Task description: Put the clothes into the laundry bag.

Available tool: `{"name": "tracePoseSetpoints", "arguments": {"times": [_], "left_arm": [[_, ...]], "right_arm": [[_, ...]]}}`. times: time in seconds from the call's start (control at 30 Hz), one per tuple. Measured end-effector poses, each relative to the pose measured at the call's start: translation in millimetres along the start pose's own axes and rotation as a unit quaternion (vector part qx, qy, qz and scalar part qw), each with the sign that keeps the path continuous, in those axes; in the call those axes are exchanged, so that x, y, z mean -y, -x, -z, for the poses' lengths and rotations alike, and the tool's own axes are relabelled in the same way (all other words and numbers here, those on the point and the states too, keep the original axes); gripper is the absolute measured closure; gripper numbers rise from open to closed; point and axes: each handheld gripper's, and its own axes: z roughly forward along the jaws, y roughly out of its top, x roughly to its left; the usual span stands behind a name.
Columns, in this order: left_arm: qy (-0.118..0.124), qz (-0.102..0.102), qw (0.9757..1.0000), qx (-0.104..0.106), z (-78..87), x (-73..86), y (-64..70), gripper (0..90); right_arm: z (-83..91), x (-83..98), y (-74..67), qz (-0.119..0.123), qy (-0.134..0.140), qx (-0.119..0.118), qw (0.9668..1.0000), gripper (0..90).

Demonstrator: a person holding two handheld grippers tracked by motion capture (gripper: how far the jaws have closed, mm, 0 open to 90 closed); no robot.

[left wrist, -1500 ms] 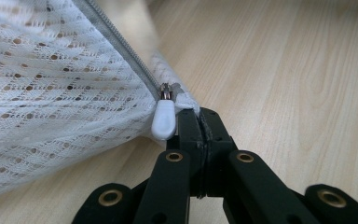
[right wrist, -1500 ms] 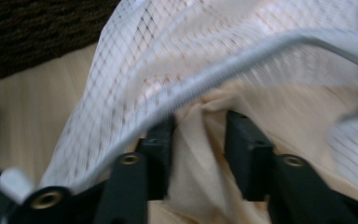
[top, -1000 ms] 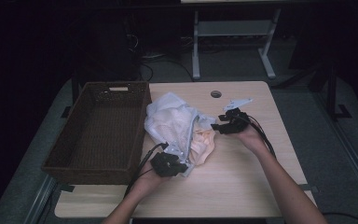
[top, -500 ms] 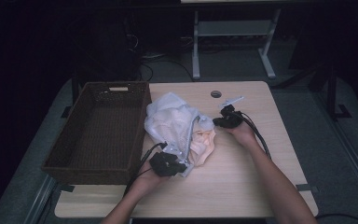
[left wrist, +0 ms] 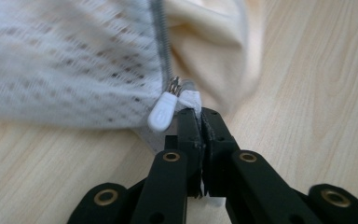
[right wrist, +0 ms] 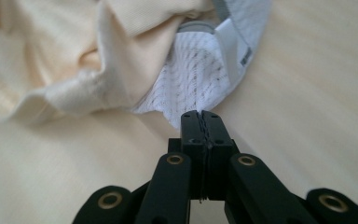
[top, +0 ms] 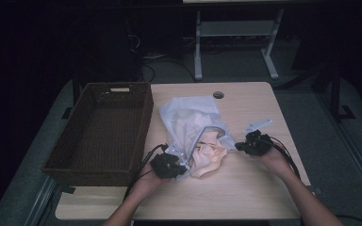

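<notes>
The left gripper [left wrist: 200,114] is clamped on the corner of a white mesh zip-up laundry bag [top: 188,123], just beside the bag's white plastic zipper pull [left wrist: 162,112]. The right gripper [right wrist: 200,115] has just been closing, and its jaws now meet on the thin mesh edge at the bag's other side. The bag lies in the middle of the light wooden table [top: 250,188], its mouth open toward the person, with a cream-coloured soft cloth [top: 207,157] bulging out of it between the two grippers. A dark brown woven rectangular basket [top: 101,129] stands just left of the bag.
</notes>
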Motion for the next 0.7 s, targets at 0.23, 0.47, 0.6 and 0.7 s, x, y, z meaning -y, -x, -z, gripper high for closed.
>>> {"name": "tracePoseSetpoints", "arguments": {"times": [0.23,0.47,0.6,0.7], "left_arm": [[0.011,0.003,0.9998,-0.016,13.2,-6.2,6.6,70.3],[0.063,-0.024,0.9977,-0.004,35.4,-24.1,26.1,44.9],[0.057,-0.058,0.9966,0.008,19.0,-33.2,41.7,34.3],[0.039,-0.082,0.9958,-0.007,-1.9,-39.7,48.6,27.8]], "right_arm": [[30.8,35.6,-24.5,-0.007,-0.005,-0.017,0.9998,88.9],[32.6,37.0,-25.0,-0.01,-0.003,-0.024,0.9997,88.8],[30.2,37.1,-25.4,-0.009,-0.009,-0.027,0.9996,88.8],[29.4,36.7,-26.0,-0.007,-0.008,-0.027,0.9996,88.8]]}}
